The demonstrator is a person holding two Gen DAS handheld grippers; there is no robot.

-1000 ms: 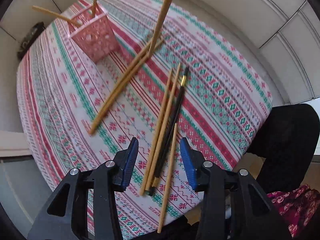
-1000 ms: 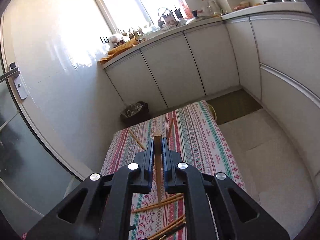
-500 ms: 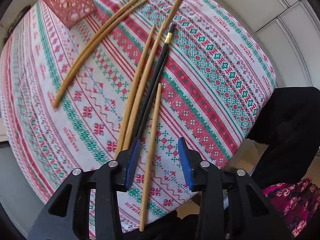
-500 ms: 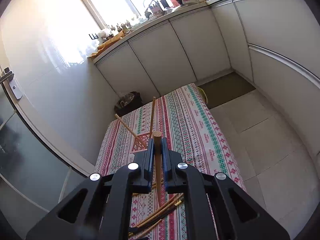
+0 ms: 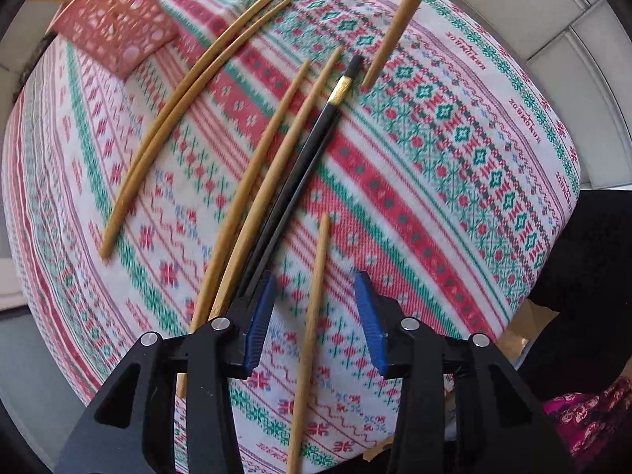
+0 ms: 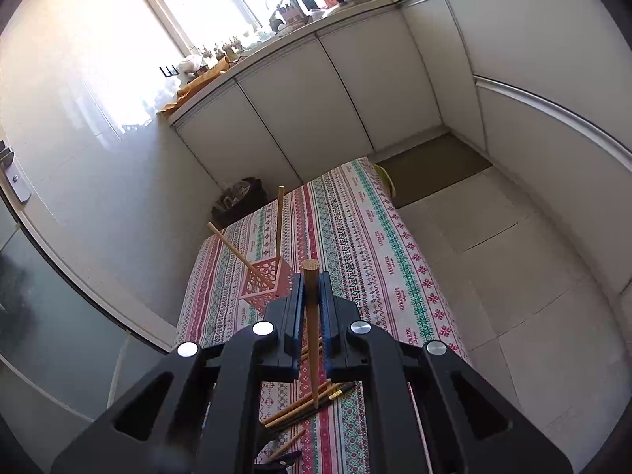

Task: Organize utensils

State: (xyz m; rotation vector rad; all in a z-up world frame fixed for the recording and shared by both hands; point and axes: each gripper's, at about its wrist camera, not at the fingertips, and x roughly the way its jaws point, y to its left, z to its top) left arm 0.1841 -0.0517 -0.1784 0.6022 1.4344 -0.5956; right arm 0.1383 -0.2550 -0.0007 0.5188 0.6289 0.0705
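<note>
My left gripper [image 5: 314, 320] points straight down over the patterned tablecloth [image 5: 454, 181]. Its jaws are closing around a single wooden chopstick [image 5: 312, 328] that lies between the blue pads [image 5: 258, 320] without touching them. To the left of it lie two wooden chopsticks [image 5: 268, 158] and a black pair with a gold band [image 5: 312, 146]. Another curved wooden pair [image 5: 189, 91] lies farther left. My right gripper [image 6: 312, 300] is shut on a wooden chopstick [image 6: 312, 331] held upright, tip down; its tip [image 5: 391, 35] hangs above the black pair. The pink perforated holder [image 6: 266, 282] [image 5: 114, 31] holds two chopsticks.
The table's near edge [image 5: 395, 440] runs just under my left gripper. A person's dark clothing [image 5: 584, 296] is at the right of the table. White cabinets [image 6: 316, 106], a tiled floor and a dark bin [image 6: 241, 201] surround the table's far end.
My left gripper has sunk toward the cloth, and its jaws have narrowed around the lone chopstick. The right gripper has tipped downward with its chopstick, so the pink holder now shows ahead of it.
</note>
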